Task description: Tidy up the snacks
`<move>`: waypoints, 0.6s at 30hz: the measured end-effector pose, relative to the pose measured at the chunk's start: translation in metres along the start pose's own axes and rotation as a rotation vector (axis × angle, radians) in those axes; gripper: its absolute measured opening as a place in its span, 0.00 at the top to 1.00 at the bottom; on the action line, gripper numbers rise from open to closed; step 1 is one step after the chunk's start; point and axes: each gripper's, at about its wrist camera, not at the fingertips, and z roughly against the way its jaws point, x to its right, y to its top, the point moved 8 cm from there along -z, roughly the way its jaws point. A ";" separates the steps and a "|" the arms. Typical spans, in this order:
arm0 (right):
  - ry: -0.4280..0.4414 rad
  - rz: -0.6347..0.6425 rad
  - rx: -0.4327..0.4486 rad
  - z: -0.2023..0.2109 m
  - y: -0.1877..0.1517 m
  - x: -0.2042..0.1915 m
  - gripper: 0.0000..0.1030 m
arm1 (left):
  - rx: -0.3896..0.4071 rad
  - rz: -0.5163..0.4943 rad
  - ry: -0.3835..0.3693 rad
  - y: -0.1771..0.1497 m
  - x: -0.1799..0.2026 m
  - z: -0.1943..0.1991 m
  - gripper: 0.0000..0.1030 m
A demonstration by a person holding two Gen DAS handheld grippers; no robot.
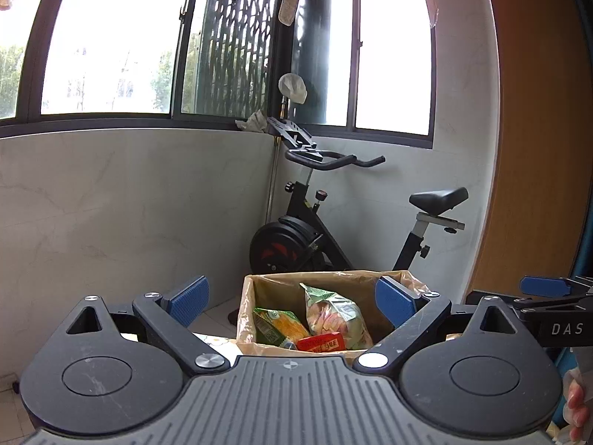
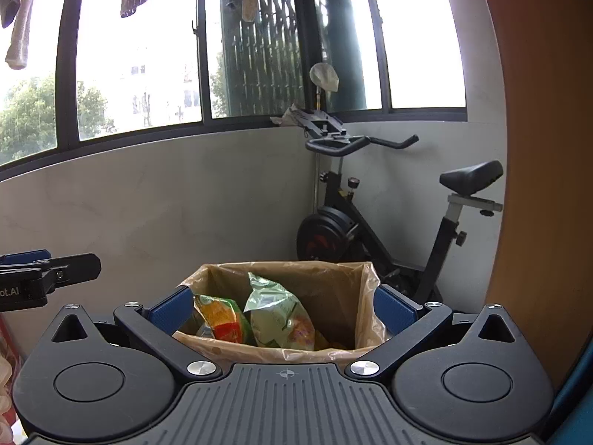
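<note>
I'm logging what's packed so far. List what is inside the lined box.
The box holds a pale green snack bag, an orange-and-green packet and a small red pack. Whatever lies beneath them, and the box floor, is covered.

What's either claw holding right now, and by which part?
Nothing. The left claw and right claw are both open and empty; the snack bags lie loose in the lined box beyond them.
</note>
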 end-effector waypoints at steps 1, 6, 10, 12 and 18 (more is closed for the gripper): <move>-0.002 -0.002 -0.001 0.000 0.000 0.000 0.00 | -0.003 -0.005 0.005 -0.001 0.000 0.000 0.05; 0.003 -0.006 0.007 0.002 0.001 0.002 0.00 | -0.011 0.010 0.004 -0.001 -0.002 0.000 0.05; -0.002 -0.006 0.006 0.003 0.001 0.002 0.00 | -0.009 0.017 0.003 -0.002 -0.002 0.000 0.05; -0.001 -0.006 0.004 0.003 0.001 0.002 0.00 | -0.013 0.019 0.000 -0.002 -0.003 -0.001 0.06; -0.002 -0.009 0.005 0.003 0.000 0.003 0.00 | -0.023 0.041 -0.025 -0.005 -0.005 -0.002 0.06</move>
